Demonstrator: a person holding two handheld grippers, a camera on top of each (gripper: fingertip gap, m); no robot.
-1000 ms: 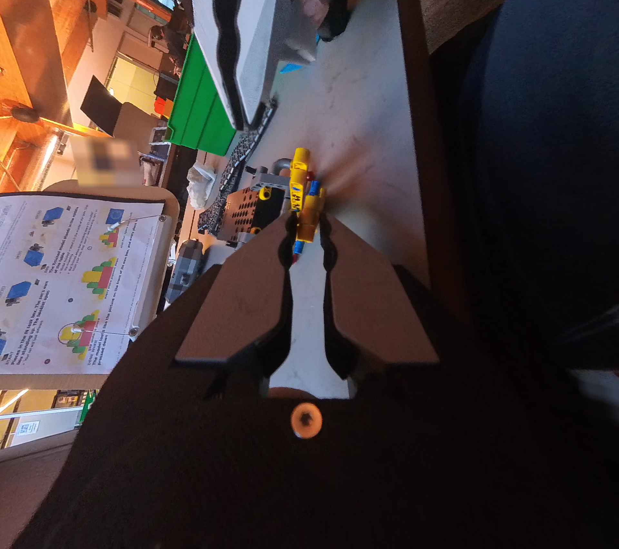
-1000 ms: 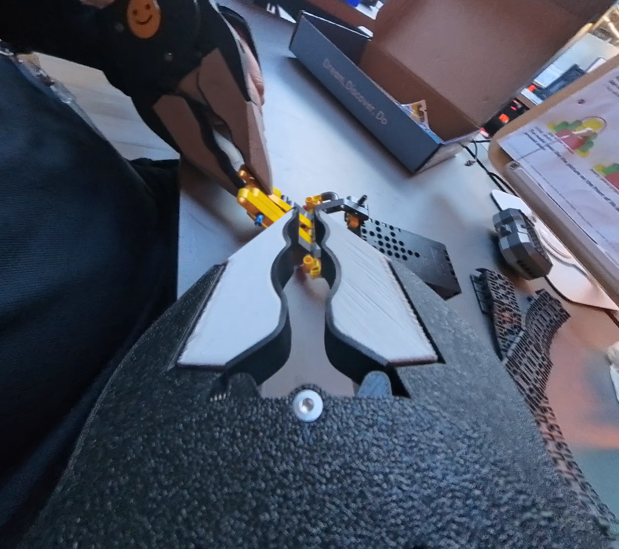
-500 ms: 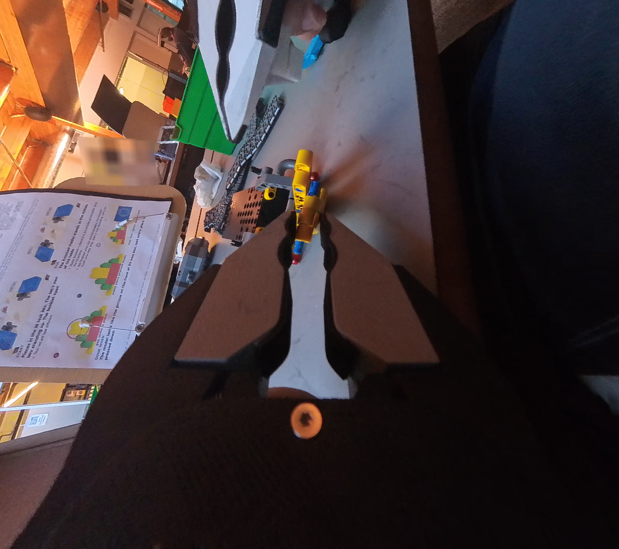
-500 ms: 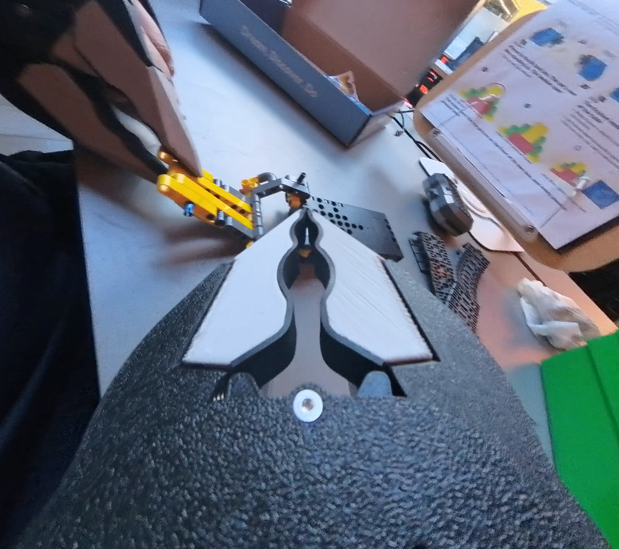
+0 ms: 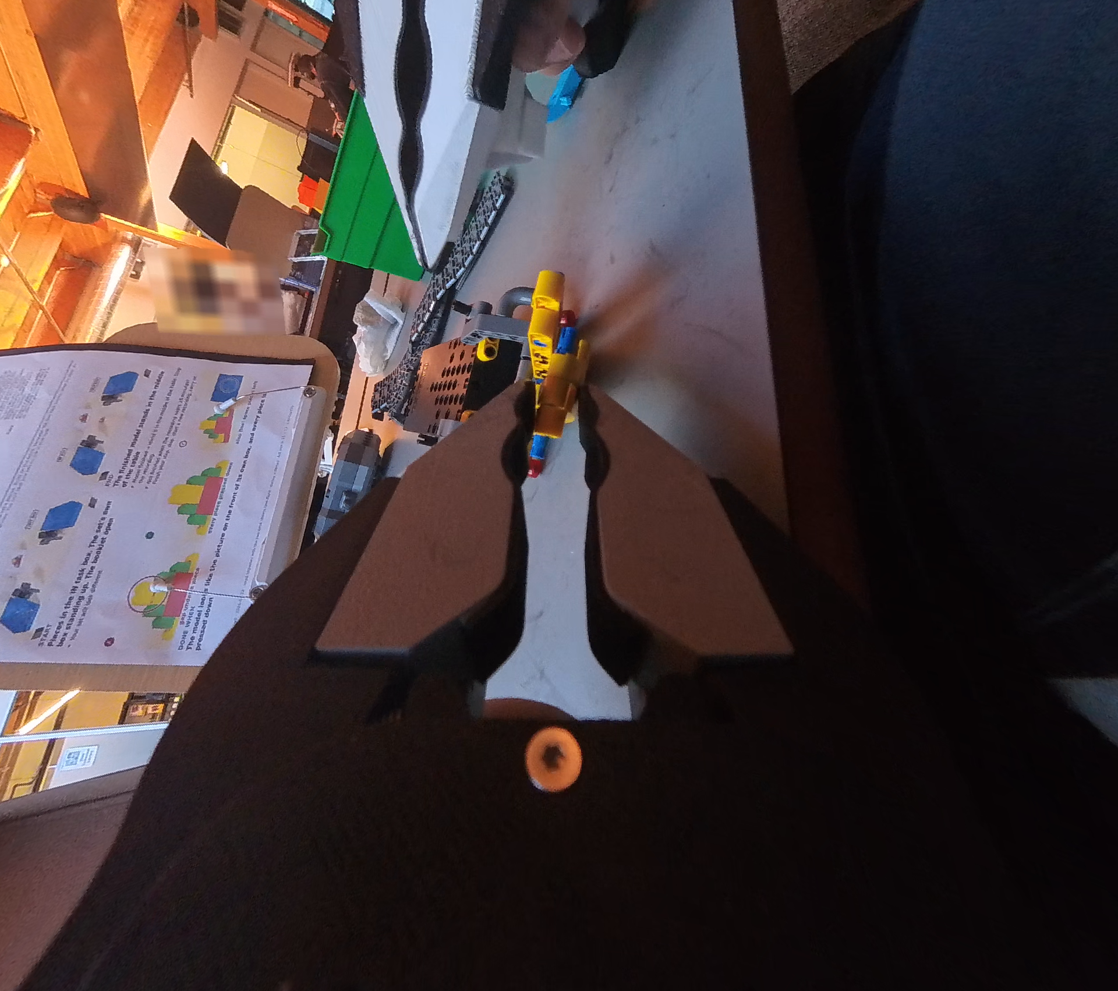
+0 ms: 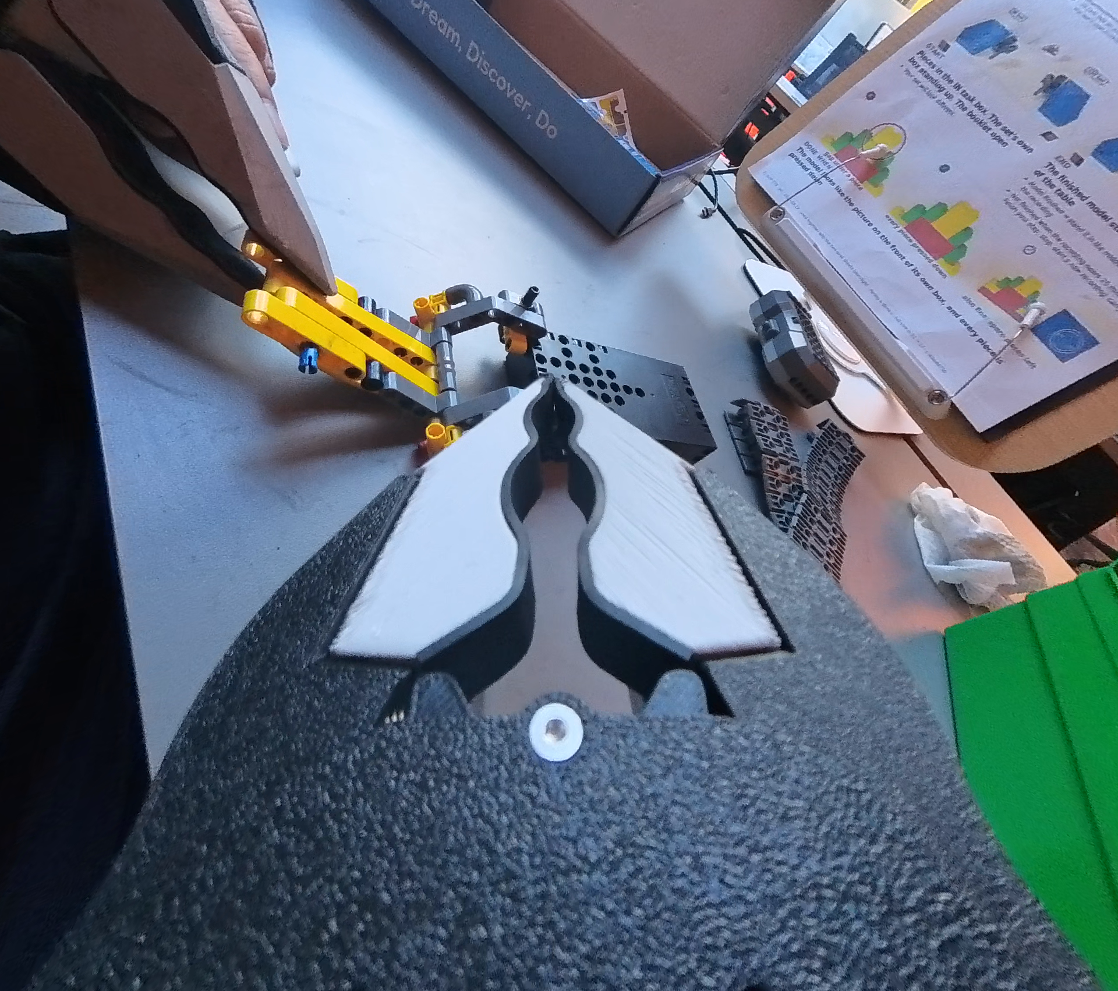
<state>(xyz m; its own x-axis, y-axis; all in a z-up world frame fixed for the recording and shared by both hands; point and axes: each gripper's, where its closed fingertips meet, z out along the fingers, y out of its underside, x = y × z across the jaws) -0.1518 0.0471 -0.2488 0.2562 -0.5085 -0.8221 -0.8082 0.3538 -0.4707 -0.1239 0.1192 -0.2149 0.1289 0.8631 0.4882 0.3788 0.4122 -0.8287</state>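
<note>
My left gripper (image 5: 553,390) is shut on the yellow beam end of a toy-brick model (image 5: 547,357) that rests on the grey table (image 5: 653,212). The right wrist view shows the same grip (image 6: 284,278): yellow beams (image 6: 357,336) joined by grey links (image 6: 484,311) to a black perforated block (image 6: 623,390). My right gripper (image 6: 553,384) is shut with nothing between its white fingers. It hovers just short of the black block. In the left wrist view it (image 5: 431,254) hangs above the table, held by a hand.
An open cardboard box with a blue-grey front (image 6: 514,73) stands behind the model. An instruction sheet on a stand (image 6: 968,175) is at the right. A small grey piece (image 6: 792,351), black track links (image 6: 798,472), a crumpled tissue (image 6: 968,544) and a green bin (image 6: 1040,720) lie nearby. Tip to tip, the grippers are about 9 cm apart.
My right gripper let go of the model's grey and yellow part, then pulled back and up, still shut. My left gripper kept its hold on the yellow beams.
</note>
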